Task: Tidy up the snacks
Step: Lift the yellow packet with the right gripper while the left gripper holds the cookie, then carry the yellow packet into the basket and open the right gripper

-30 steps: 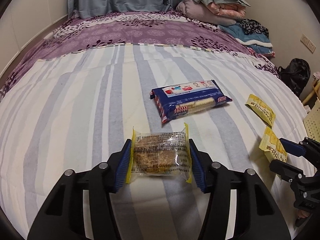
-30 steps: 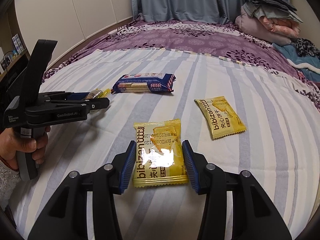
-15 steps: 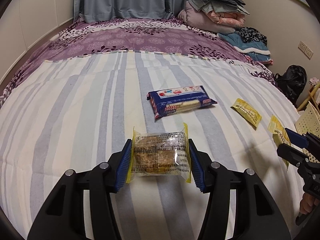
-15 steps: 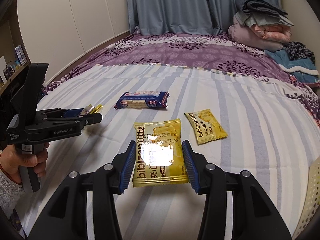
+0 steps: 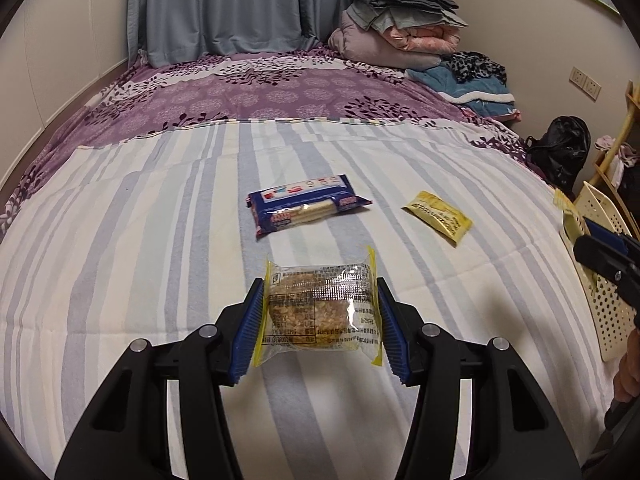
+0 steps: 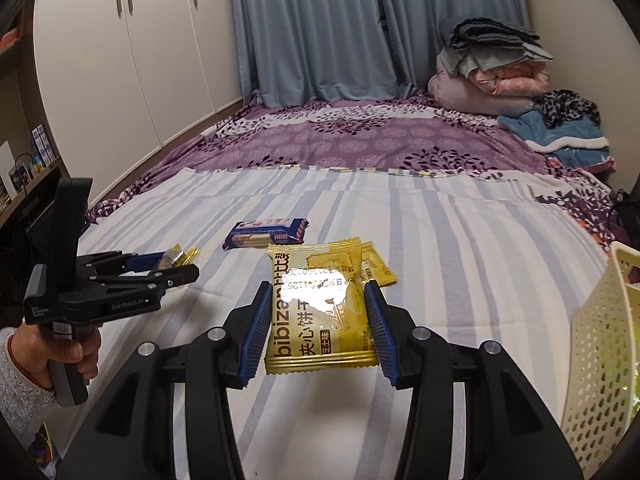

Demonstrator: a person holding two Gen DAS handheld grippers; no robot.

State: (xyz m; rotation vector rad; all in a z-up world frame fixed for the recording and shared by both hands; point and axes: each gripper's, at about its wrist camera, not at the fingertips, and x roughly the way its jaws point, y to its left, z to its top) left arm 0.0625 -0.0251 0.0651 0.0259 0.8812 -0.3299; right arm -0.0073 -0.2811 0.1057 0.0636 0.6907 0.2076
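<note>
Striped bedspread (image 5: 120, 240) is filling both frames; left gripper (image 5: 320, 320) is clamping a clear cake packet (image 5: 320, 312), right gripper (image 6: 318, 320) a yellow biscuit packet (image 6: 320, 308). Keep both level while carrying toward the basket (image 6: 592, 360) at right edge (probably the destination).

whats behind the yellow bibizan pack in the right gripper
Behind the bibizan pack, a second yellow pack lies on the striped sheet, only its right part showing. Farther back lies a blue cracker pack.

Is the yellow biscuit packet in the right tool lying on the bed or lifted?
Lifted. The yellow biscuit packet hangs clamped in the right tool, above the striped bed.
</note>
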